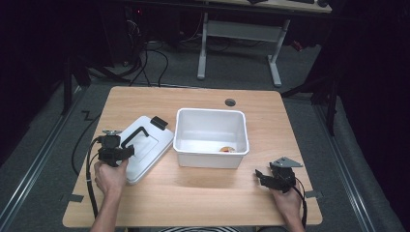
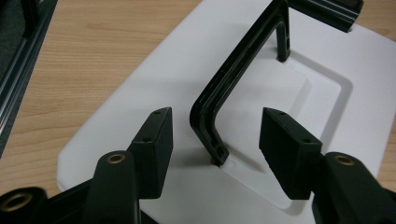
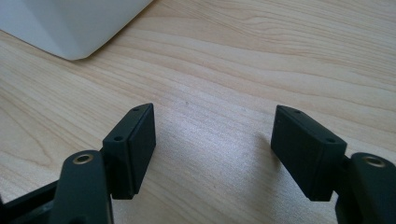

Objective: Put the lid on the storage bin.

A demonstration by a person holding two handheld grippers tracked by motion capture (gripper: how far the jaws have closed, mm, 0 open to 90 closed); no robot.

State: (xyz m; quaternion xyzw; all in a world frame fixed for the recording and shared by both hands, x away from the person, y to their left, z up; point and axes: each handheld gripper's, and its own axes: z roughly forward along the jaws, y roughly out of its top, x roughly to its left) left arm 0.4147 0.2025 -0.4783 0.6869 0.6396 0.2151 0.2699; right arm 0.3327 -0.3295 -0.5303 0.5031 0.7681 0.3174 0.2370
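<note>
A white lid (image 1: pixel 145 150) lies flat on the table (image 1: pixel 193 193), left of an open white bin (image 1: pixel 211 113). The lid carries a black bail handle (image 1: pixel 134 135) and a black latch (image 1: pixel 158 122). My left gripper (image 1: pixel 126 152) sits at the lid's near end. In the left gripper view it (image 2: pixel 215 135) is open, its jaws on either side of the handle's (image 2: pixel 243 60) near leg and touching neither side of it, low over the lid (image 2: pixel 140 84). My right gripper (image 1: pixel 259 175) hovers open over bare wood right of the bin; between its jaws (image 3: pixel 212 140) is nothing.
A small orange-and-red thing (image 1: pixel 227 149) lies in the bin's near right corner. The bin's corner (image 3: pixel 70 23) shows at the top left of the right gripper view. A cable hole (image 1: pixel 230 102) is at the table's far edge. A metal rail (image 2: pixel 14 70) runs beside the table.
</note>
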